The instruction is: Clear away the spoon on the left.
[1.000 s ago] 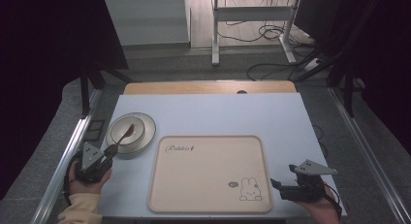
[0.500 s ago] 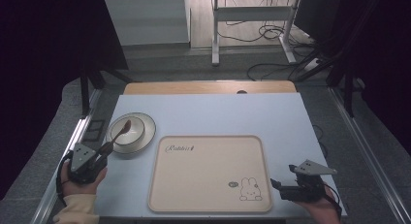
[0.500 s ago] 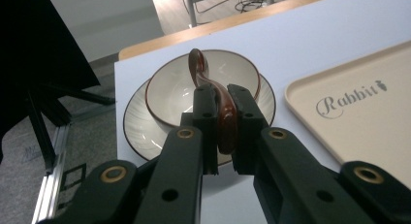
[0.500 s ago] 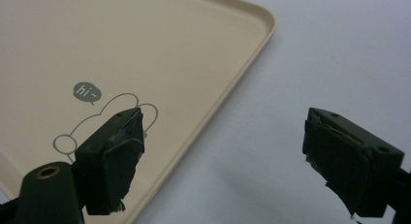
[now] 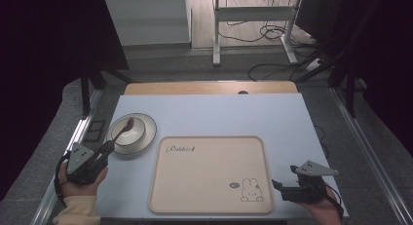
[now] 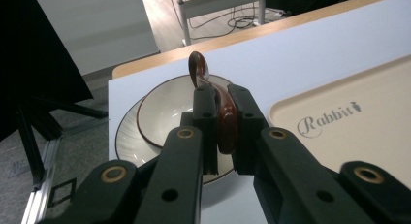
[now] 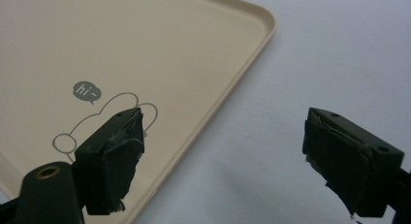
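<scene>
A brown spoon (image 6: 220, 105) is pinched by its handle between the two black jaws of the left gripper (image 6: 224, 118). Its scoop end points up and away, over a white bowl (image 5: 127, 129) that sits on a plate (image 5: 147, 132) at the left side of the table (image 5: 219, 113). The left hand (image 5: 80, 178) comes in from the bottom left corner, with a pale sleeve (image 5: 75, 210), and points the gripper up toward the bowl. Next to the plate lies a big tan tray (image 5: 209, 174) with a rabbit drawing (image 5: 251, 191). The right gripper (image 7: 223, 161) rests low by the tray's near right corner, jaws wide apart and holding nothing.
</scene>
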